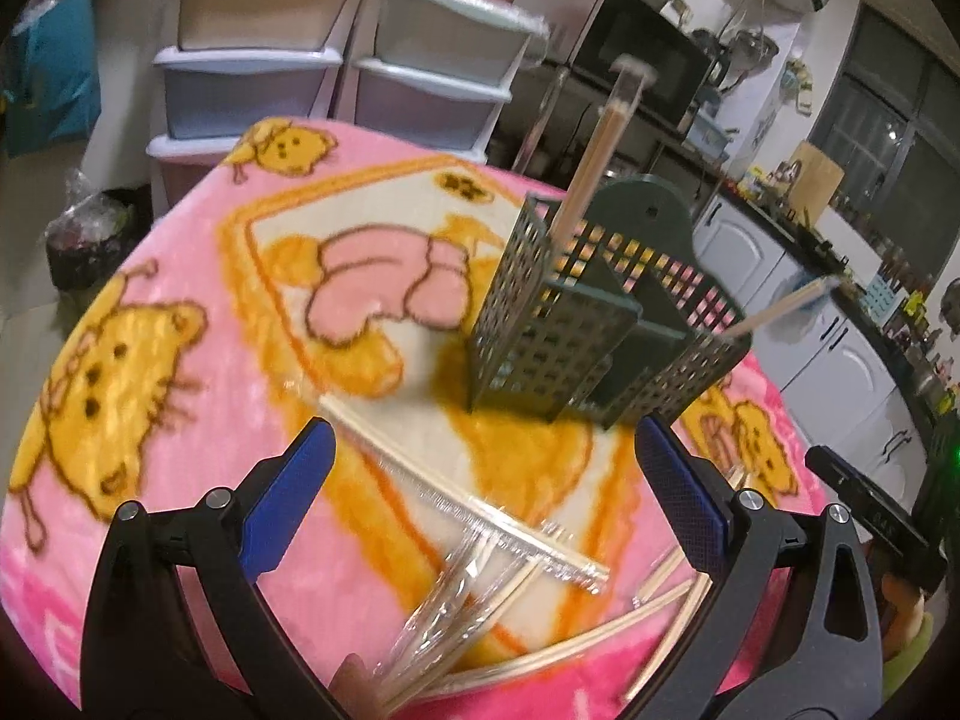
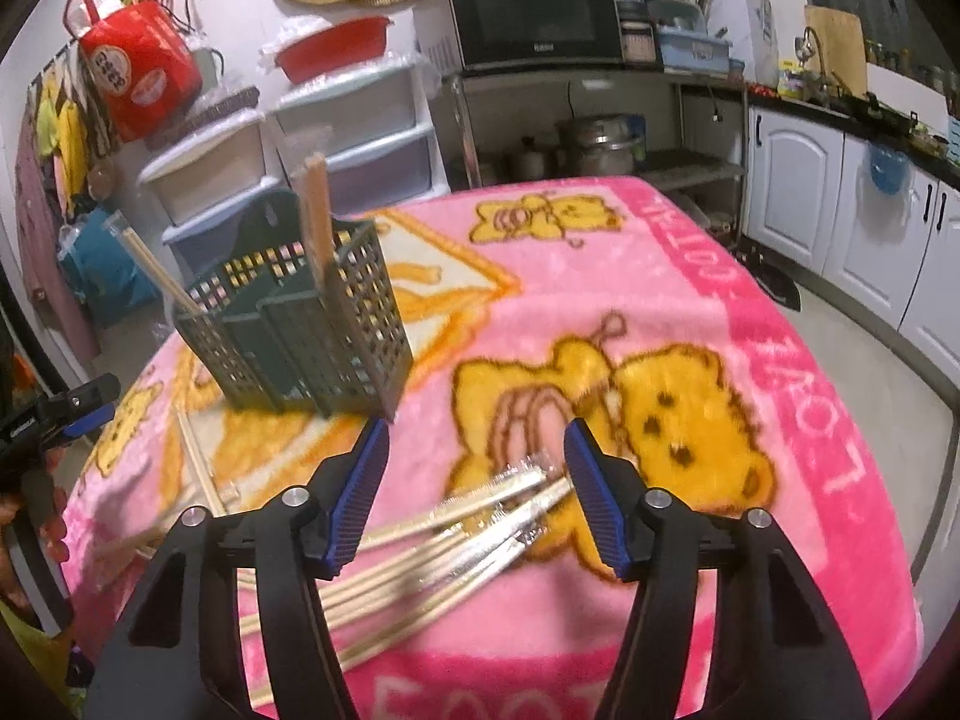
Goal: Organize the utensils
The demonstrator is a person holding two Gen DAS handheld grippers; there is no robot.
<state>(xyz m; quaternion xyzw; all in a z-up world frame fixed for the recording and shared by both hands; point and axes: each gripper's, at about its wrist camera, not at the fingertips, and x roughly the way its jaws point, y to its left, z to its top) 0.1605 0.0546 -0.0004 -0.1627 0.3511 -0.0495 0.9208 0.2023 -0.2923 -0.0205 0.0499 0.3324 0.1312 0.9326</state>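
Note:
A dark green perforated utensil holder stands upright on the pink blanket-covered table; it also shows in the right wrist view. Two wrapped chopstick pairs stand in it, one upright and one leaning. Several plastic-wrapped chopstick pairs lie loose on the blanket below my left gripper, which is open and empty. My right gripper is open and empty above the same pile of chopsticks. The left gripper shows at the left edge of the right wrist view.
Stacked plastic drawer units stand behind the table. A microwave sits on a metal shelf with pots. White kitchen cabinets line the right side. The table's edge falls away to the floor on the right.

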